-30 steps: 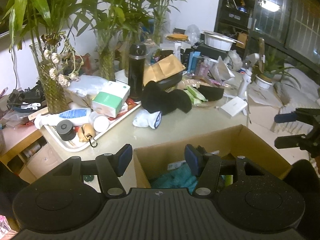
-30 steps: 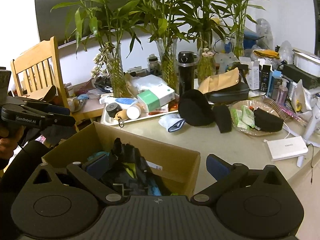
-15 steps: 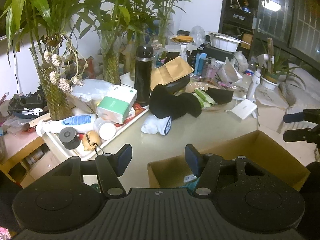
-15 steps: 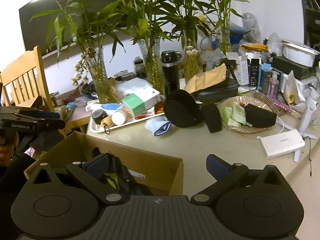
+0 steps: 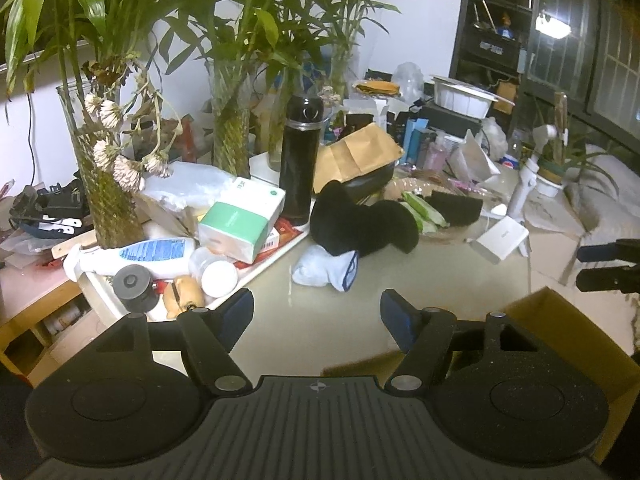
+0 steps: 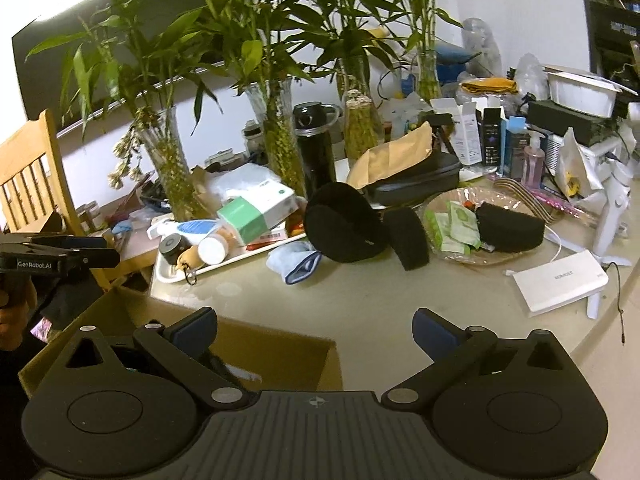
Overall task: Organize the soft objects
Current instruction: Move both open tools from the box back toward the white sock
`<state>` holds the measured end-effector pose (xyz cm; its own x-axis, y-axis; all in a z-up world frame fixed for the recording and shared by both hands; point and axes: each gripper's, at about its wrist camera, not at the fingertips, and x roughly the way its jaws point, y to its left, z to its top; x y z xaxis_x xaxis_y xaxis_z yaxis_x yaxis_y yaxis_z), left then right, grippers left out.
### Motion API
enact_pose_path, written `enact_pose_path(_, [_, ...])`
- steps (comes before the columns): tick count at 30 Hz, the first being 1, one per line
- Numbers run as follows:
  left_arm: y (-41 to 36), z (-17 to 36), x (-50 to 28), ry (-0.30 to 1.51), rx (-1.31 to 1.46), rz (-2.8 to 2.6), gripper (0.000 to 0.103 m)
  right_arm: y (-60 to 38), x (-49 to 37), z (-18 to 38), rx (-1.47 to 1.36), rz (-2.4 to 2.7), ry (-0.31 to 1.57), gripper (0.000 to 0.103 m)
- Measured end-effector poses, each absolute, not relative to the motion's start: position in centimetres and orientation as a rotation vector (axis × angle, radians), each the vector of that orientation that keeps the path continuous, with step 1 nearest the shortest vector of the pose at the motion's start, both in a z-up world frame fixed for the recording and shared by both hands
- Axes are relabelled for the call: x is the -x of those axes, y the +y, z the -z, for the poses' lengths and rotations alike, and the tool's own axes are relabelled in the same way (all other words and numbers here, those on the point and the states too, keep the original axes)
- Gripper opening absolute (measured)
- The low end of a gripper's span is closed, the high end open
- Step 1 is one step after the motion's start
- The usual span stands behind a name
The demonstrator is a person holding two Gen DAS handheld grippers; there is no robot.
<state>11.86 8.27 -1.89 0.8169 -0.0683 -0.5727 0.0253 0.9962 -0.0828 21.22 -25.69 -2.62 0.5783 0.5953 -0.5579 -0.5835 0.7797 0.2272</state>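
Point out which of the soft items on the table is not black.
The light blue sock, crumpled at the tray's corner, in front of the black pieces; it alone is pale, with a darker blue cuff.

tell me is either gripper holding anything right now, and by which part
Nothing is held. The left gripper and right gripper both stand open over the table, with nothing between their fingers.

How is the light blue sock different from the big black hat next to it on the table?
The light blue sock is pale with a dark blue cuff; the black hat is plain black. The sock is smaller and lies flat and crumpled; the hat is bulkier and stands up rounded. The sock lies nearer the cardboard box; the hat sits behind it. Both are soft and rest on the table, not yet boxed.
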Motion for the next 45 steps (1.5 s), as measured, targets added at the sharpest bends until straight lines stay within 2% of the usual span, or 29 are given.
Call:
enact_pose_path(17, [9.3,3.4,-16.1,0.588,0.041,0.144,0.069,-26.0,-24.3,2.2,-0.002,-0.639,0.653,0.103])
enact_pose_path(45, [12.4,13.0,-25.9,0.65,0.045,0.256,0.069,-24.3,-34.3,11.3,-0.074,-0.562,0.677,0.103])
